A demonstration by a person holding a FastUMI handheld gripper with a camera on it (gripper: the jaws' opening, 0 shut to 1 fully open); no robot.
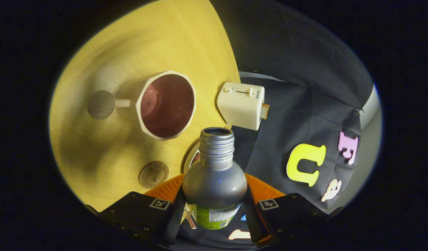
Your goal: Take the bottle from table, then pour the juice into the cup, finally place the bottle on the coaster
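We see the gripper (214, 216) with its two fingers drawn in narrow around the bottle (214, 181), one finger (174, 218) pressing on each side of the lower body, so the bottle is clamped between them. The bottle is dark with a green label low down. Its cap is off, and the threaded open neck points forward, away from the fingers and toward the cup (167, 104).

The cup lies just beyond the bottle's mouth and a little to the left of it. It is pale outside with faceted sides and a reddish inside, and we look straight into its opening. Whether any liquid is in it we cannot tell. Its handle points away from the bottle toward a dark round disc (100, 104) that sits on the yellow wooden table (106, 153).

A round cork-coloured coaster (153, 174) with a stamped design lies on the table near the left finger, between it and the cup. A small cream toaster (241, 109) sits at the table's edge, just to the right of the cup and just beyond the bottle's neck. Behind the bottle's shoulders an orange shape (264, 190) shows on both sides, with a pale round rim (190, 158) close to the neck.
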